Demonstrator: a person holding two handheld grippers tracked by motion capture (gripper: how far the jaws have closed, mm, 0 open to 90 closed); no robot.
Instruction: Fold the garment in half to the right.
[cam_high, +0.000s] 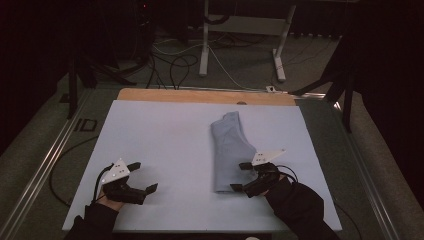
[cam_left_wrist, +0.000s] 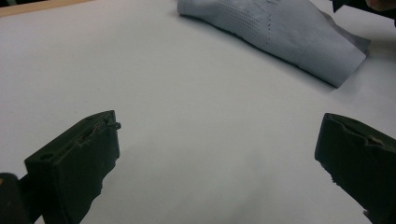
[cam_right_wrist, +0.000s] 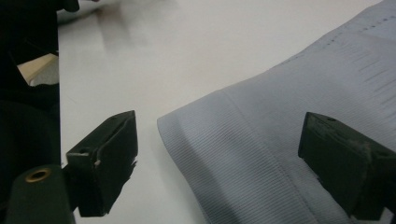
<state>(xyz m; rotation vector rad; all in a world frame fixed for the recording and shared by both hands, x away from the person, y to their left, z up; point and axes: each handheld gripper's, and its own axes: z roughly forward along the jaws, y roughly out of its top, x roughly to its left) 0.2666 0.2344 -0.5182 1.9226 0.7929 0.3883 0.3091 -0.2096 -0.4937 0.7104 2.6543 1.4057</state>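
The right gripper (cam_high: 243, 176) stands released, its jaws spread wide with nothing pinched; in the right gripper view they straddle the near corner of the folded grey garment (cam_right_wrist: 289, 140), one jaw over bare sheet at about eight o'clock of that corner, the other over the ribbed cloth at about four o'clock, and neither pad presses on the fabric. The left gripper (cam_high: 136, 176) is likewise released, its jaws wide apart over the plain sheet and gripping nothing, with the garment (cam_left_wrist: 280, 32) lying well off toward one o'clock in the left gripper view.

In the high view the garment (cam_high: 230, 150) lies flat on the pale blue sheet (cam_high: 160, 140), a long folded strip running from twelve o'clock to six o'clock, a little right of the sheet's centre, its near end just beside the right gripper. The left gripper sits at about eight o'clock of the sheet, well apart from the cloth. A bare wooden strip of the table (cam_high: 200, 96) shows along the far edge at twelve o'clock, and dark sleeves (cam_high: 300, 207) cover both forearms
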